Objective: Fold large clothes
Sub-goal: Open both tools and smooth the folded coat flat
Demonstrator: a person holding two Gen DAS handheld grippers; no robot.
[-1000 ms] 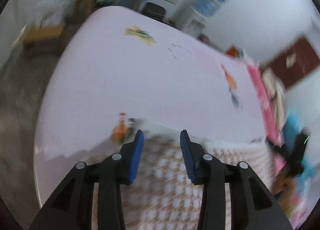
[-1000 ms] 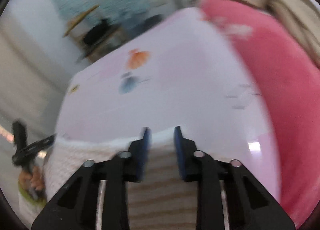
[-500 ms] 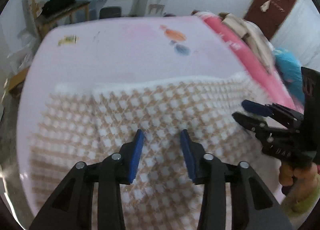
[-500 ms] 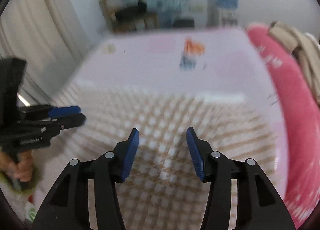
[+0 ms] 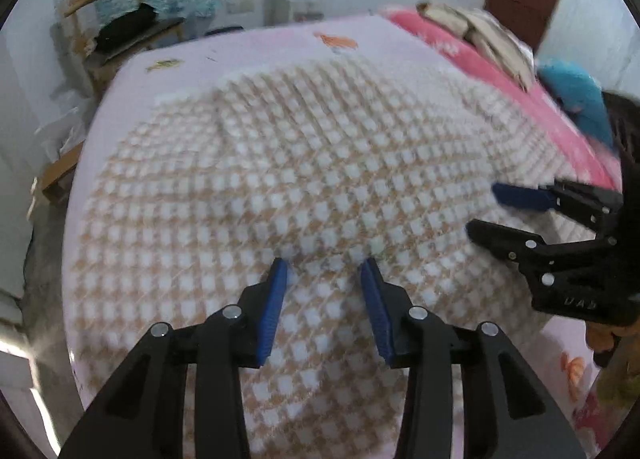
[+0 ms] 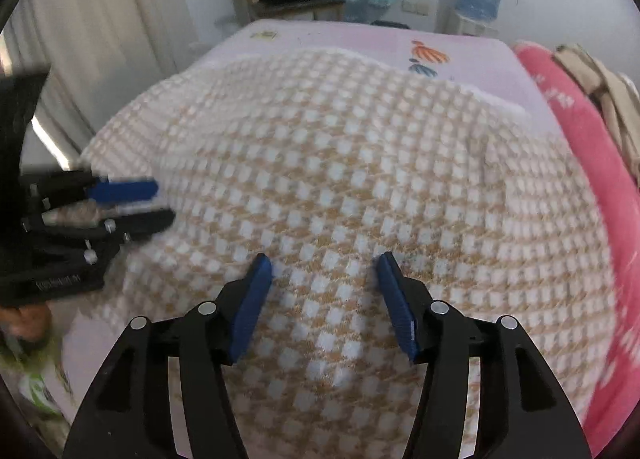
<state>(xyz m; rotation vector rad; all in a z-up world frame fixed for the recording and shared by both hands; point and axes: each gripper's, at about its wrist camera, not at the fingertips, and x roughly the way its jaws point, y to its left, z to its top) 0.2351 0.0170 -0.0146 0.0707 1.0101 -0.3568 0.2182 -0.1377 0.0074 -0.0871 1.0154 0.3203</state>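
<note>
While one beige-and-white checked knitted garment (image 5: 304, 187) is spread over the pink-sheeted bed (image 5: 120, 99), two black blue-padded tools, left tool (image 5: 325, 271) and right tool (image 6: 325, 265), are held released above it; its near edge is cut off.

The garment (image 5: 304, 195) carries a small check of white squares on tan, edged with a plain white band at 12 o'clock. Beneath it the bed sheet (image 5: 248, 47) is pale lilac, printed with an orange and blue motif (image 6: 428, 57) toward 1 o'clock in the right wrist view. A pink blanket (image 6: 592, 163) runs along 3 o'clock. The left gripper (image 5: 324, 265) and right gripper (image 6: 324, 259) are black with blue finger pads (image 6: 252, 307)
</note>
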